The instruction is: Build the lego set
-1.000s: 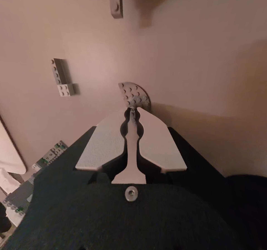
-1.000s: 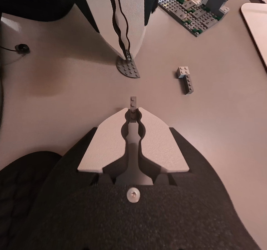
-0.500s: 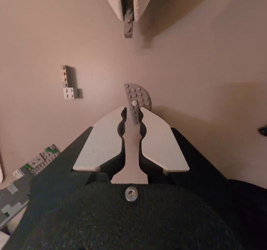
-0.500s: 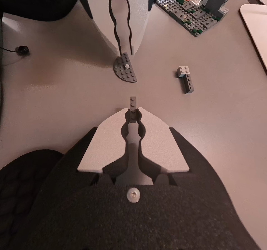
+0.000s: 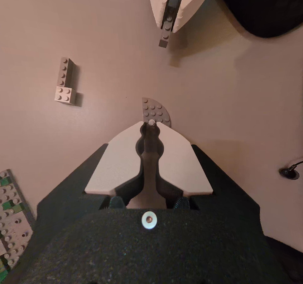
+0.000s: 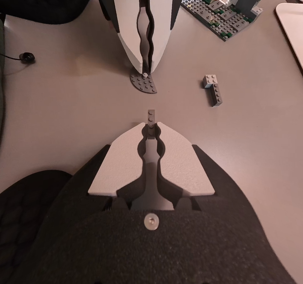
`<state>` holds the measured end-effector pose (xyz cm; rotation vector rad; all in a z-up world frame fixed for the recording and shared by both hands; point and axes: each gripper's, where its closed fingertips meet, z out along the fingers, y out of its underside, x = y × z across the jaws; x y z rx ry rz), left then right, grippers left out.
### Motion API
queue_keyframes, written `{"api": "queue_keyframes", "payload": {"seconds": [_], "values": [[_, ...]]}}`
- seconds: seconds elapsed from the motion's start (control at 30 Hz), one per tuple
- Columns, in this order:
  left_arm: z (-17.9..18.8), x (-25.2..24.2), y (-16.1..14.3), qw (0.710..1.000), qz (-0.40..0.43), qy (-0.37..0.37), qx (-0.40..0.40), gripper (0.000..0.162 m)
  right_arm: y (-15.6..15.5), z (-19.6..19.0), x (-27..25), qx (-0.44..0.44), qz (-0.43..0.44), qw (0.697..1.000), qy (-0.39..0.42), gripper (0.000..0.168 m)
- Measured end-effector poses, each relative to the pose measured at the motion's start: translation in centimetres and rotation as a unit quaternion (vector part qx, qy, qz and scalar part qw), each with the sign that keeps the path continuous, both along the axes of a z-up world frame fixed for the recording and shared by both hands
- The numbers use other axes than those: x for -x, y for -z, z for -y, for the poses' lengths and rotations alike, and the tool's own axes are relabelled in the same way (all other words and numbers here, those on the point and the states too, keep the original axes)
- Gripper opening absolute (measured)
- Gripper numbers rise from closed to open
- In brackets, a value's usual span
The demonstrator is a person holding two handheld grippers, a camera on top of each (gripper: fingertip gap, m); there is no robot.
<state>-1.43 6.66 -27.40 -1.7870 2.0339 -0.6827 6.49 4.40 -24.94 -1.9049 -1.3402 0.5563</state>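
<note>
Pale grey-beige laminate desk (image 6: pixel 65 112), matte and smooth, under warm dim light that throws soft shadows beside every piece. Left tongs (image 5: pixel 150 123) have their tips down at the straight edge of the dark grey half-round plate (image 5: pixel 153 111), which lies flat at frame centre in the left wrist view; jaws nearly together with only a narrow slit, and a small light grey round stud piece (image 5: pixel 151 121) sits right at the tips. Whether the tips actually pinch the plate or the stud piece, I cannot tell. In the right wrist view the same tongs come down from the top centre onto the plate's far edge. Right tongs (image 6: pixel 151 125) are clamped on a narrow grey one-stud-wide plate (image 6: pixel 151 120), held level above the desk, its free end pointing toward the half-round plate and apart from it. An L-shaped pair of bricks (image 6: pixel 213 89), light grey two-by-two touching a darker one-by-four, lies loose at right of centre. The partly built model on a dark grey baseplate (image 6: pixel 226 13), with green bits and a grey tower, stands in the upper right. A white tray edge (image 6: pixel 291 34) shows at the right border; a black cable grommet (image 6: pixel 27 57) sits at upper left.
</note>
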Motion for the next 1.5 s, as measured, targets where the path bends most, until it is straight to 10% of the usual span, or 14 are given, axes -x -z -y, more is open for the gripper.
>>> {"api": "queue_keyframes", "payload": {"seconds": [1.5], "values": [[5.4, -4.5, 0.6, 0.997, 0.022, 0.070, 0.003, 0.008, 1.9, 3.2, 1.8, 0.054, 0.041, 0.995, -0.076, 0.008]]}}
